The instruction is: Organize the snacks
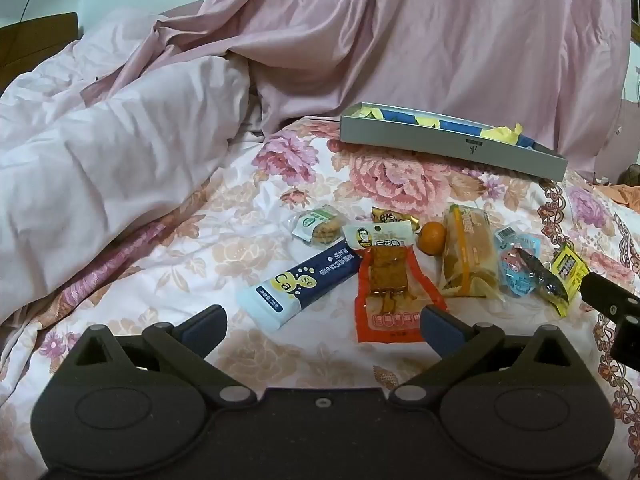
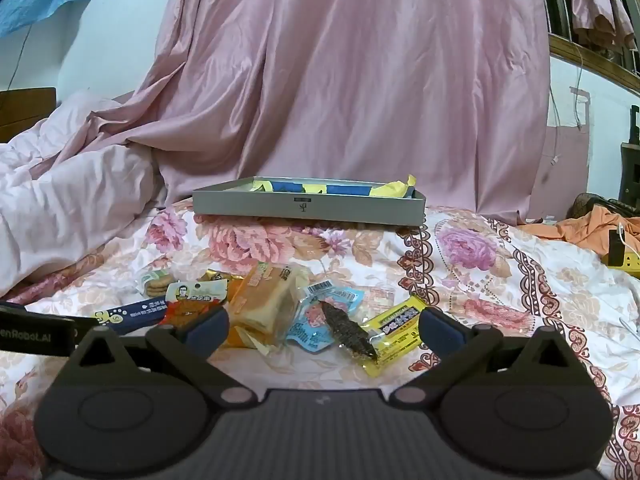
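Several snack packets lie on a floral bedsheet. A navy and white tube [image 1: 298,286] [image 2: 132,314] lies left, beside a red tofu packet [image 1: 390,292], a biscuit pack [image 1: 318,224] [image 2: 156,282], an orange [image 1: 432,237], a wrapped bread [image 1: 470,258] [image 2: 264,300], a light blue packet [image 1: 516,260] [image 2: 324,318], a dark strip snack [image 2: 350,330] and a yellow packet [image 1: 566,278] [image 2: 398,330]. Behind them stands a shallow grey box [image 1: 452,148] [image 2: 308,208] with blue and yellow lining. My left gripper [image 1: 324,326] hovers open before the tube and red packet. My right gripper [image 2: 322,330] hovers open before the bread and blue packet. Both hold nothing.
A pink quilt [image 1: 100,168] is bunched on the left and a pink curtain [image 2: 360,80] hangs behind the box. Orange clothing [image 2: 592,228] lies at the far right. The other gripper's black body [image 1: 612,308] shows at the right edge of the left wrist view.
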Demonstrator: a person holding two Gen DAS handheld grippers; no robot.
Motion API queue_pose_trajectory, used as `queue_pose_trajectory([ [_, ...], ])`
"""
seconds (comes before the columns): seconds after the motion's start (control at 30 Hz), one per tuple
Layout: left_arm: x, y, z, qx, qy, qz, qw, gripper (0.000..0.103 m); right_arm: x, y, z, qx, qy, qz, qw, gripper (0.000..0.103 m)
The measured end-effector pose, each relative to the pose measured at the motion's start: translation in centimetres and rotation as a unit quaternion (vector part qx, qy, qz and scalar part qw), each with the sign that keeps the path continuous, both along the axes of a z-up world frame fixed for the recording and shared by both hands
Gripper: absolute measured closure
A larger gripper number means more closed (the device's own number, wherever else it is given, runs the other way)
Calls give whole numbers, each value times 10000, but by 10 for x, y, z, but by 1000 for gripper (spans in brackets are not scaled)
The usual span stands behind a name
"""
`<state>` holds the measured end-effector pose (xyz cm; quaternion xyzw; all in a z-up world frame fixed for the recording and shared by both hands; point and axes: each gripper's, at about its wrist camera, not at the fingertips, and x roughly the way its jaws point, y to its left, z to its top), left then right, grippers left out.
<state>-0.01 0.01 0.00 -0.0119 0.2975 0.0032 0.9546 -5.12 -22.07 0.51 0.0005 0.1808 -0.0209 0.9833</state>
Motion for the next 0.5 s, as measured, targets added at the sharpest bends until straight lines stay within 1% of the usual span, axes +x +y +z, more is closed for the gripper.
queue_pose_trajectory([
  [0.5, 0, 0, 0, 6, 5, 0, 10000, 1, 0, 0, 1, -31, 16, 6, 10000, 0],
])
